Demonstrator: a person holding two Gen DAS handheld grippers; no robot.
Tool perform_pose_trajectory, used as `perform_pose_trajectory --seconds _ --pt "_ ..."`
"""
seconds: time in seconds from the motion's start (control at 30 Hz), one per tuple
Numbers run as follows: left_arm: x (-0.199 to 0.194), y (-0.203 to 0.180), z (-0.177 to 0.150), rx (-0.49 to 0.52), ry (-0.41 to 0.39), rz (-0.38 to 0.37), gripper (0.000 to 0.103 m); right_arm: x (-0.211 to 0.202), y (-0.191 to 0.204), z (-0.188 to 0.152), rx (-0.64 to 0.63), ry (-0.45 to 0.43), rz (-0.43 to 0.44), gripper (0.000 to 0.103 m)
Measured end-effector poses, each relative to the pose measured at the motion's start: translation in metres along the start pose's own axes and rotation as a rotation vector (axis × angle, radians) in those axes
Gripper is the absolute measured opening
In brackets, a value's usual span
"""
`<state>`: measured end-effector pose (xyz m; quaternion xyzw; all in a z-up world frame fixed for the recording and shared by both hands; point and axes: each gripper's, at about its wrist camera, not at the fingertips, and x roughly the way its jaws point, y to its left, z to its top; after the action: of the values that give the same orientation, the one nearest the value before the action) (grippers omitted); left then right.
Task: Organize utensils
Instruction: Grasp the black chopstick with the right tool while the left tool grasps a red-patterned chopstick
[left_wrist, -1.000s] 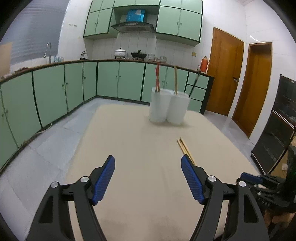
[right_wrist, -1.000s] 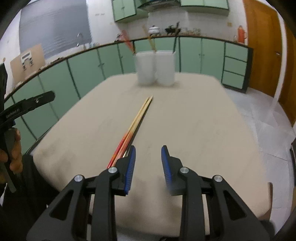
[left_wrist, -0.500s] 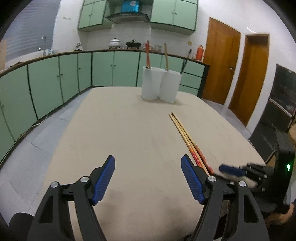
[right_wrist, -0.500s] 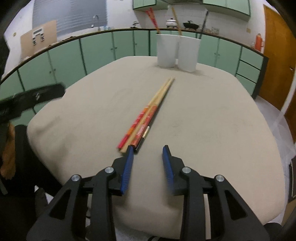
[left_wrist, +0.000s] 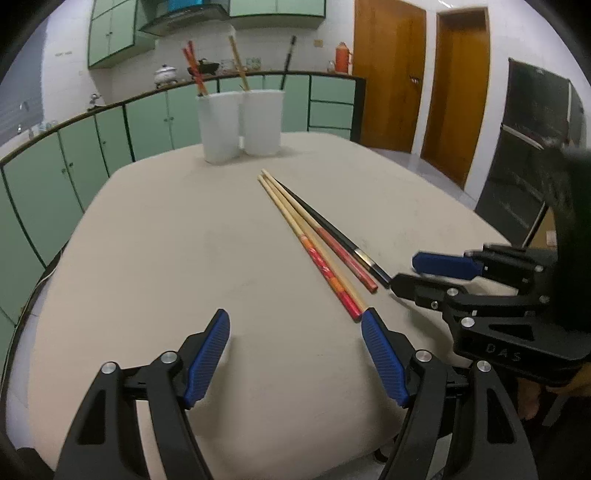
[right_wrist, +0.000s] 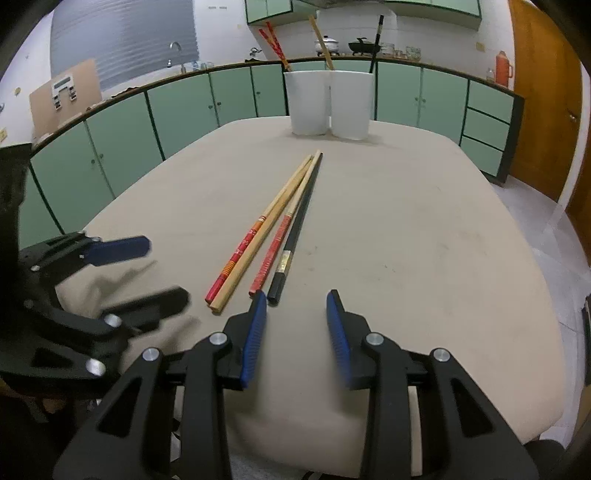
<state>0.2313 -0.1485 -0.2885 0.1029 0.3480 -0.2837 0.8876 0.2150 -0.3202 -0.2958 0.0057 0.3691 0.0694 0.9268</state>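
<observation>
Right at the near edge of the table (right_wrist: 424, 229), both my tools have dropped in closer over the last second: my right gripper (right_wrist: 297, 325) now hangs half-spread and empty just behind the butt ends of the loose chopsticks (right_wrist: 280, 229), my left gripper (left_wrist: 295, 354) spread wide and empty beside them. Beyond, they lie in a tight bundle pointing at the two white holders (right_wrist: 328, 101) at the far end, so I reckon a pickup comes next.

- Table (left_wrist: 155, 258), beige top, rounded corners.
- Green cabinets (right_wrist: 177, 107) run along the far wall under a dark counter.
- Two brown doors (left_wrist: 391, 74), both shut.
- Orange flask (right_wrist: 503, 68) on the counter.
- White pot (left_wrist: 163, 72) beside a black wok (right_wrist: 364, 45).
- Tap (right_wrist: 175, 48) at far left.
</observation>
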Motion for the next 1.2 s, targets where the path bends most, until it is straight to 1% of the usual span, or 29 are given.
perform_pose_trajectory --seconds 0.1,0.23,0.33,0.37,0.43,0.5,0.57,0.63,0.73,0.83,0.87,0.93,0.97,1.1,1.17,1.2 --pt "0.005 -0.003 0.0 0.006 0.01 0.0 0.073 0.004 -0.004 0.0 -0.011 0.008 -0.015 0.034" --pt "0.012 0.0 -0.002 -0.001 0.029 0.048 0.073 0.007 -0.018 0.002 0.017 0.005 -0.046 0.034" --pt "0.01 0.008 -0.001 -0.03 0.03 0.046 0.073 0.002 -0.024 0.003 0.046 -0.001 -0.03 0.034" --pt "0.009 0.01 -0.001 -0.037 0.03 0.045 0.073 -0.002 -0.022 0.003 0.04 -0.011 -0.01 0.034" --pt "0.006 0.014 -0.001 -0.041 0.026 0.071 0.073 -0.003 -0.015 0.004 0.012 -0.014 0.011 0.036" --pt "0.006 0.022 -0.003 -0.052 0.035 0.129 0.073 0.001 -0.008 0.003 -0.017 -0.003 0.013 0.036" --pt "0.004 0.037 -0.003 -0.101 0.037 0.133 0.073 0.006 -0.004 0.003 -0.037 0.007 0.016 0.036" --pt "0.001 0.044 -0.003 -0.123 0.034 0.139 0.073 0.01 -0.002 0.003 -0.059 0.007 0.007 0.039" --pt "-0.002 0.048 -0.005 -0.143 0.027 0.12 0.073 0.012 -0.008 0.005 -0.06 0.002 -0.044 0.039" --pt "-0.003 0.045 -0.006 -0.137 0.019 0.093 0.073 0.012 -0.023 0.008 -0.003 0.002 -0.069 0.039" --pt "-0.004 0.041 -0.006 -0.127 0.015 0.08 0.073 0.011 -0.026 0.008 0.011 0.003 -0.063 0.039" --pt "-0.003 0.035 -0.006 -0.097 0.012 0.067 0.073 0.009 -0.029 0.01 0.024 0.0 -0.018 0.039" --pt "-0.002 0.033 -0.006 -0.09 0.015 0.062 0.073 0.009 -0.026 0.012 0.003 -0.003 -0.003 0.039" --pt "0.0 0.028 -0.006 -0.066 0.018 0.043 0.073 0.02 -0.019 0.017 -0.064 0.006 0.006 0.039" --pt "0.001 0.023 -0.005 -0.05 0.016 0.027 0.073 0.024 -0.02 0.017 -0.078 -0.005 0.0 0.036" --pt "0.002 0.022 -0.005 -0.043 0.017 0.024 0.073 0.025 -0.023 0.018 -0.073 -0.005 -0.01 0.023"
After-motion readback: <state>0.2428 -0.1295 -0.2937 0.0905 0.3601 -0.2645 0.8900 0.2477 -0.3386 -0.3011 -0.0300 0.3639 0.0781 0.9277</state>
